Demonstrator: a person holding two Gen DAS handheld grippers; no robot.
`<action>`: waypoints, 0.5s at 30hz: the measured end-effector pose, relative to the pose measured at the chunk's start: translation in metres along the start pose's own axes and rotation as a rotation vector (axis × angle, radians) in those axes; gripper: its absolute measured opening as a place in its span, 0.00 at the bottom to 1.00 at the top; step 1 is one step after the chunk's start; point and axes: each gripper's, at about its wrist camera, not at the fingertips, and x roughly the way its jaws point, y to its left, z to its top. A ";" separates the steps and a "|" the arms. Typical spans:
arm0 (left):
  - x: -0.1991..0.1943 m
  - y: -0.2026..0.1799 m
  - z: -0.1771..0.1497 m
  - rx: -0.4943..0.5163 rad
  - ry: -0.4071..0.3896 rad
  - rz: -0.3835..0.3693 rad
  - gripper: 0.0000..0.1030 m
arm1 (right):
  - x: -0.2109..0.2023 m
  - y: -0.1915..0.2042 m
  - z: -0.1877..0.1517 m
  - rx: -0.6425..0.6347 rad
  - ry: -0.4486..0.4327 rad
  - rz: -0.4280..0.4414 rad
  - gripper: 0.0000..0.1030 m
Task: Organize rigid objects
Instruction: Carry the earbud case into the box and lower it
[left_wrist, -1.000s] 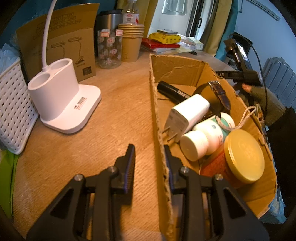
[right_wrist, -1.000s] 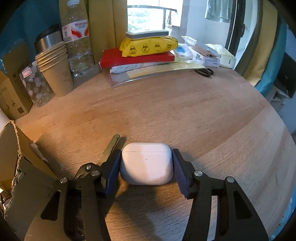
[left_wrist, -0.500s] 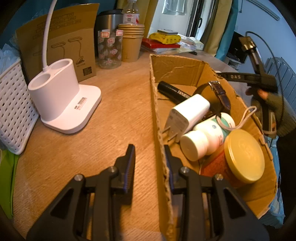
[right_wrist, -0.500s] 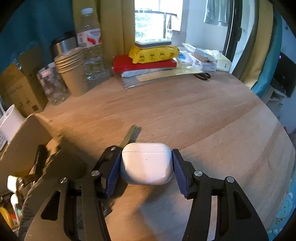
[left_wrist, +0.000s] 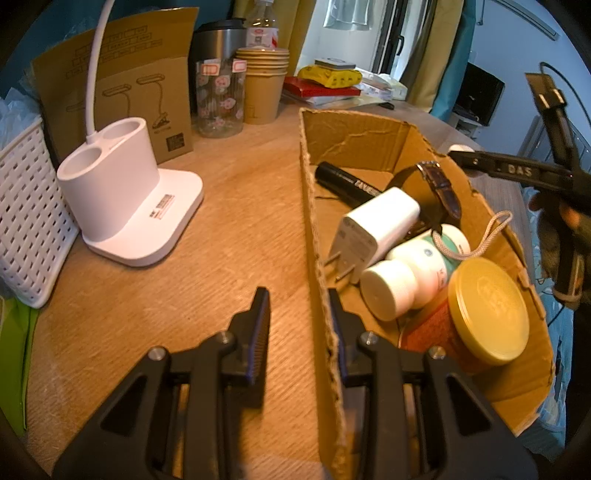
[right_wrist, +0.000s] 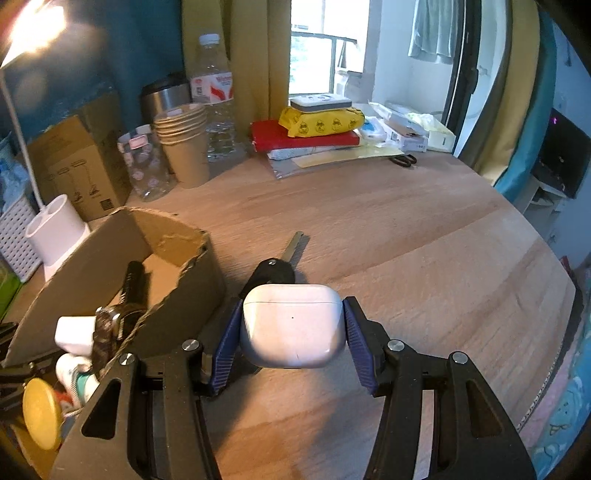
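Observation:
An open cardboard box (left_wrist: 354, 144) holds a black marker (left_wrist: 347, 182), a white charger (left_wrist: 376, 225), a brown-strapped watch (left_wrist: 443, 188), white bottles (left_wrist: 410, 273) and a yellow-lidded jar (left_wrist: 487, 310). My left gripper (left_wrist: 299, 306) straddles the box's near left wall. Its right finger is inside against the wall, and a gap shows between the wall and its left finger. My right gripper (right_wrist: 291, 325) is shut on a white earbuds case (right_wrist: 291, 328), held above the table just right of the box (right_wrist: 92, 266). A black key (right_wrist: 277, 269) lies on the table under it.
A white lamp base (left_wrist: 122, 206), a white basket (left_wrist: 26, 221) and a lamp carton (left_wrist: 122, 85) stand left of the box. Paper cups (right_wrist: 184, 147), a patterned jar (right_wrist: 144, 166), a water bottle (right_wrist: 214, 99) and stacked books (right_wrist: 306, 136) line the back. A hand (left_wrist: 561, 221) is at the right.
My right gripper has carried the earbuds case up and left toward the box, so the box and its contents now show in its view. The left gripper has not moved.

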 end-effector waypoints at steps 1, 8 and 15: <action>0.000 0.000 0.000 0.000 0.000 -0.001 0.31 | -0.003 0.002 -0.001 0.002 -0.003 0.001 0.55; 0.000 0.000 0.000 0.000 0.000 -0.001 0.31 | -0.020 0.014 -0.005 -0.016 -0.018 -0.003 0.55; 0.000 0.000 0.000 0.000 0.000 -0.001 0.31 | -0.034 0.027 -0.008 -0.021 -0.030 0.010 0.55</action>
